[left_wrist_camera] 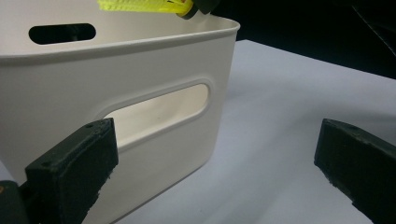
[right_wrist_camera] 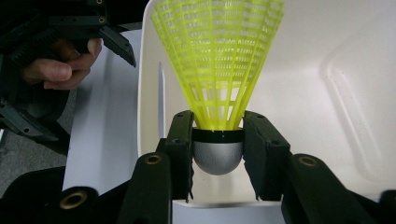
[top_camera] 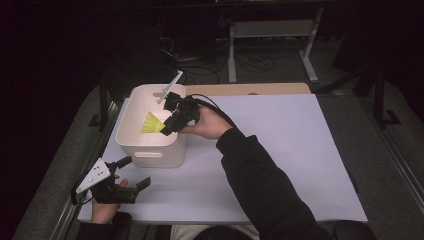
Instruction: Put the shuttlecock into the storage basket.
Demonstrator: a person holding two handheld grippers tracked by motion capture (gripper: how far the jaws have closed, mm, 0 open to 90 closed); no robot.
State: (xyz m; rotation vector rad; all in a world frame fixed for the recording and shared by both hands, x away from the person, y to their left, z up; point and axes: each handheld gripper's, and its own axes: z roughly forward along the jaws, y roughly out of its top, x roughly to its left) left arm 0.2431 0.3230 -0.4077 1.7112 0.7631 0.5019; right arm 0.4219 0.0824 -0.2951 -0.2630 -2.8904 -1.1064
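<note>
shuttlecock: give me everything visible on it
The shuttlecock has a neon yellow skirt of plastic-looking lattice flaring from a rounded silver-grey head with a black band. The right gripper is shut on the head, one pad on each side. It hangs over the open white bin, skirt pointing into the bin, touching nothing else.

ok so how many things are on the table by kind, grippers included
shuttlecock (yellow skirt, grey cap): 1
white bin: 1
handheld grippers: 2, the right gripper shut on the shuttlecock over the bin, the left gripper open beside the bin
total: 4
</note>
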